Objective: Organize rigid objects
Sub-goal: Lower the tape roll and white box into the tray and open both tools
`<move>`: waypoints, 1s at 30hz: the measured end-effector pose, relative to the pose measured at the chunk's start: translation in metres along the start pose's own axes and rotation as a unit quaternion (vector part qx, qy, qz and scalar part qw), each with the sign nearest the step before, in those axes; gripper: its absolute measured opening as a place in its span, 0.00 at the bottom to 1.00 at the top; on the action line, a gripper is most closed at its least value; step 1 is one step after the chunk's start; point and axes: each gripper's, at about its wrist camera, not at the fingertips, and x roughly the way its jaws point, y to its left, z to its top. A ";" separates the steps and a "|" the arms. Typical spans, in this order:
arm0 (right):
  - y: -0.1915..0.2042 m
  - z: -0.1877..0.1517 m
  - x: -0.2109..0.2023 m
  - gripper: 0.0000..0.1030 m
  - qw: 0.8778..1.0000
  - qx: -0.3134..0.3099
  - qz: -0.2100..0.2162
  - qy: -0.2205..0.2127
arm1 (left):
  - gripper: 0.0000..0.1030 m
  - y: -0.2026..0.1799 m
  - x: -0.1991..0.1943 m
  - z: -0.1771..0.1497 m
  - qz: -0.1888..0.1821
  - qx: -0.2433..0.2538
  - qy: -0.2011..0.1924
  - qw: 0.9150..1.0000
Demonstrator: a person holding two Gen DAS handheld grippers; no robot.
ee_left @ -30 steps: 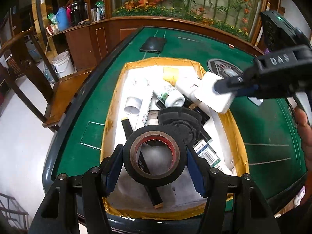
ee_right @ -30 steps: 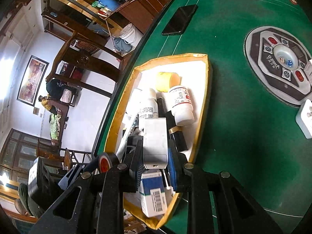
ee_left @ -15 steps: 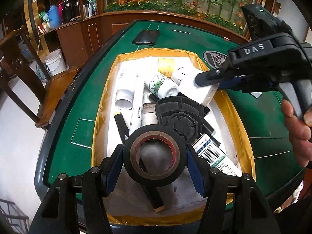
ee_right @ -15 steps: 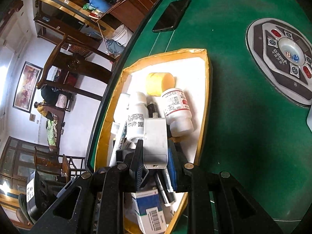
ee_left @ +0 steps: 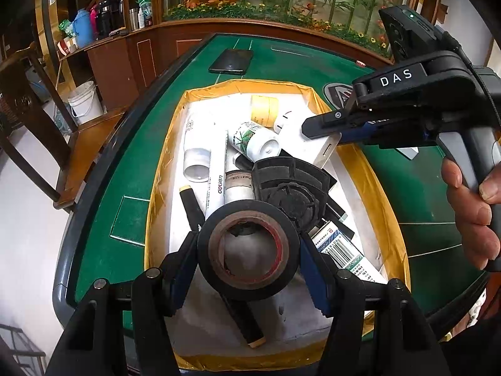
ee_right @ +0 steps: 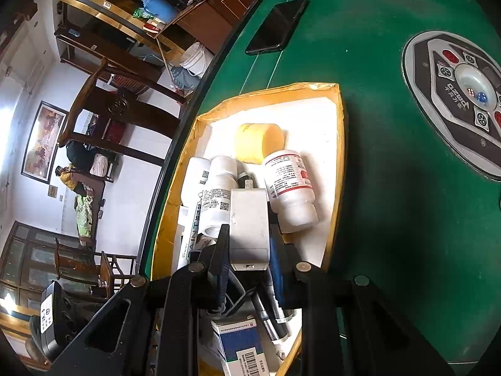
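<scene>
Left gripper [ee_left: 247, 244] clamped on a roll of black tape [ee_left: 247, 249], 1 blue-padded finger on each side of the roll, held up over the near end of the box [ee_left: 162, 169]. Right gripper [ee_right: 249, 247] closed on a white power bank [ee_right: 250, 219], gripped on its long sides and held tilted above the box contents; same power bank [ee_left: 316, 147] seen from the left wrist camera sticking out past the black fingers, with the right hand [ee_left: 472, 216] wrapped on the grip.

Box lined in white with yellow taped edges, sitting on the green table [ee_right: 391, 188]. Lying inside: a yellow tape roll [ee_right: 258, 142] at the far end, a white bottle with red label [ee_right: 289, 188] just beside it, 2 more white bottles [ee_right: 219, 194] side by side to its left, a white tube marked deli [ee_left: 217, 181], a black round plastic part [ee_left: 291, 188] just beyond the held tape, a black stick with pale ends [ee_left: 194, 210] and a blue-and-white carton with barcode [ee_right: 244, 344] at the near end.

Black phone [ee_right: 277, 26] flat on the table beyond the box, apart from it. Grey dice console [ee_right: 460, 94] set in the table to the right.
</scene>
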 end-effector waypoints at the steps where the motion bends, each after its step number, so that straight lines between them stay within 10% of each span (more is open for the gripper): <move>1: 0.000 0.000 0.000 0.21 1.000 0.000 0.000 0.000 | 0.64 0.000 0.000 0.000 0.001 0.001 0.000 1.000; 30: -0.004 -0.014 -0.006 0.30 1.000 -0.001 0.000 0.020 | 0.66 -0.014 -0.004 0.001 0.020 0.018 -0.005 1.000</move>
